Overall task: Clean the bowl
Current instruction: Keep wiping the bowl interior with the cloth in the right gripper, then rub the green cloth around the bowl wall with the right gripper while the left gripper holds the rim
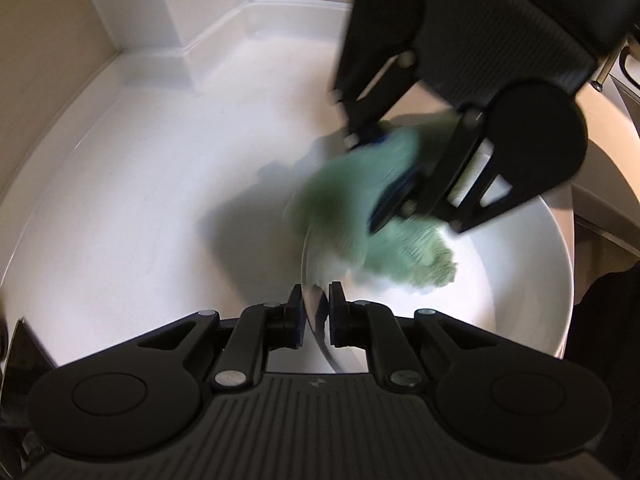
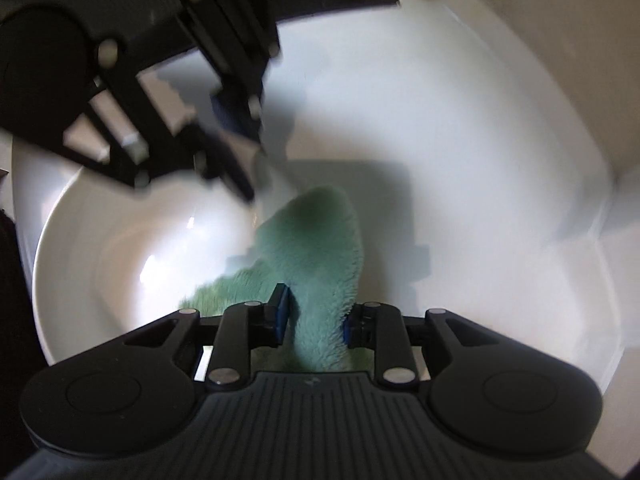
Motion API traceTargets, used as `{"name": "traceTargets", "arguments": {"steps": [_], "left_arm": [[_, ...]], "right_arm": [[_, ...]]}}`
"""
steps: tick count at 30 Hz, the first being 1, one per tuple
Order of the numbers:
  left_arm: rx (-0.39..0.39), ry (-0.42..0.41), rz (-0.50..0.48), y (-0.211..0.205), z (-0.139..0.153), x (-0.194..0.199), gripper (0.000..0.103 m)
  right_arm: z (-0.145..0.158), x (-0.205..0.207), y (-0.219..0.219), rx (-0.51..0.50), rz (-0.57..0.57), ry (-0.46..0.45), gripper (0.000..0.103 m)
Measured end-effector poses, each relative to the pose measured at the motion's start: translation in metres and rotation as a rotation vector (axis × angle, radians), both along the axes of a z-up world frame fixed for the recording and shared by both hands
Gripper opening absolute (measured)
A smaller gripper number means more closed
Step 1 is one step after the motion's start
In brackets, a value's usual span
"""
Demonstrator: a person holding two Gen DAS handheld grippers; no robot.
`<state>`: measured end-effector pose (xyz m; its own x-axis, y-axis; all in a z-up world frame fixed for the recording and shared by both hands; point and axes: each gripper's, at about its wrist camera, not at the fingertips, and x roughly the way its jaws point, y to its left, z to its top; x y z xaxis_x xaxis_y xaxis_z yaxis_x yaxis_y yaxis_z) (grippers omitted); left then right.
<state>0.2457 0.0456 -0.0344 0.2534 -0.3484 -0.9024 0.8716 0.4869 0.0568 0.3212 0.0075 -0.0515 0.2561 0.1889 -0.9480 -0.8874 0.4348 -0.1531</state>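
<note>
**Cloth in the bowl, rim pinched**

I have the left tongs point(image 1: 316, 316) clamped on the near rim of the white bowl point(image 1: 532, 280), one pad inside the wall and one outside, the rim running up between them. The bowl sits on the white table point(image 1: 120, 200), towards its right side in my left view, near the table's front edge. In my right view the same bowl point(image 2: 100, 248) fills the left half of the picture, with the left tongs point(image 2: 248, 160) coming down onto its far rim from the upper left, blurred.

My right tongs point(image 2: 316, 316) are pinching a fluffy green cloth point(image 2: 316, 248), a thick fold of it squeezed between the blue pads so the pads stand fairly wide apart. The cloth hangs over the bowl's rim, part of it trailing inside against the wall. From the left view the right tongs point(image 1: 384, 176) reach in from the upper right, and the cloth point(image 1: 360, 216) bunches below them, its frayed end lying inside the bowl. Both are smeared by motion blur.

The table meets a pale wall with a raised white skirting point(image 1: 224, 32) at the far side
</note>
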Motion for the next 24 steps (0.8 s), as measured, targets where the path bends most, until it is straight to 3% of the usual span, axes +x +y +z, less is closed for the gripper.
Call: {"name": "traceTargets", "arguments": {"steps": [3,8,11,13,16,20,24], "left_arm": [[-0.033,0.017,0.116,0.012,0.001,-0.005,0.011],[-0.074,0.025,0.335,0.033,0.003,-0.031,0.014],[-0.086,0.009,0.387,0.036,-0.001,-0.043,0.013],[-0.090,0.015,0.387,0.036,-0.011,-0.026,0.009],[-0.065,0.021,0.322,0.036,-0.010,0.007,0.009],[-0.053,0.025,0.177,0.031,-0.010,0.017,0.008],[-0.018,-0.012,0.056,0.022,-0.012,0.019,0.010]], "right_arm": [[0.001,0.004,0.003,0.035,-0.017,0.002,0.022],[0.000,0.011,-0.008,0.120,-0.169,0.036,0.020],[-0.001,0.010,-0.010,0.155,-0.269,0.038,0.021],[-0.002,0.006,-0.003,0.154,-0.275,0.035,0.019],[0.000,-0.020,-0.019,0.115,-0.184,0.083,0.017],[0.002,-0.032,-0.032,0.067,-0.063,0.154,0.018],[-0.002,-0.026,-0.019,0.000,0.037,0.091,0.022]]}}
